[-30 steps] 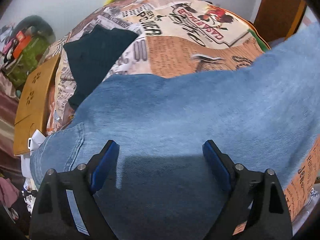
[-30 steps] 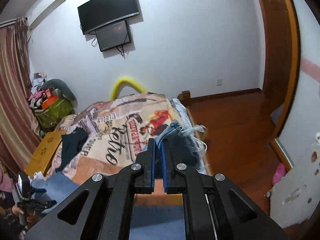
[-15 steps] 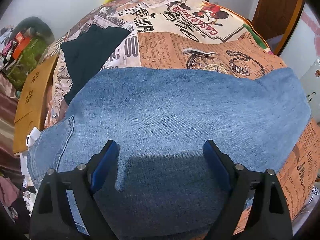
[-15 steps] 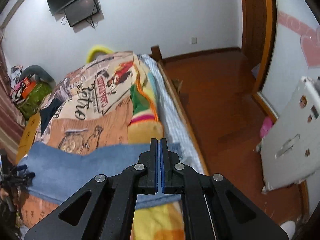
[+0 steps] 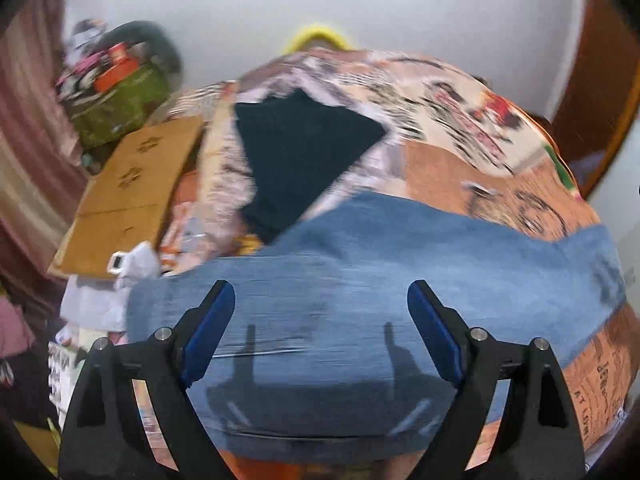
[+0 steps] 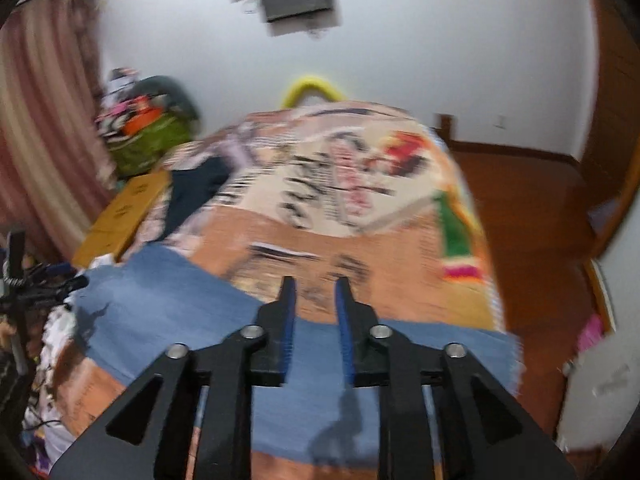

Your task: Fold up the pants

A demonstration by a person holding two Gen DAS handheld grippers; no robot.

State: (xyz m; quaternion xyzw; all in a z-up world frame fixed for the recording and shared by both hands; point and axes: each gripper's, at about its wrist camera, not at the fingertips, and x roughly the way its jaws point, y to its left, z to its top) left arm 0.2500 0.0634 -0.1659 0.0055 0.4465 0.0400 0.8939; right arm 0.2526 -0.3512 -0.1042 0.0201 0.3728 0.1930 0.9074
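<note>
The blue jeans lie as a wide folded band across the near end of the patterned bed blanket. In the right wrist view the jeans run from the left edge to the bed's right side. My left gripper hovers above the denim, open wide, with nothing between its blue pads. My right gripper hangs over the far edge of the jeans. Its jaws are opening, a narrow gap shows between them, and no cloth is in it. Both views are blurred by motion.
A dark folded garment lies further up the bed on the left. A cardboard box and a green bag with clutter stand left of the bed. Wooden floor runs along the right side.
The right gripper, earlier shut on the jeans' frayed hem, came down and its jaws parted with no cloth in them. The jeans now lie flat. The left gripper drew back and up.
</note>
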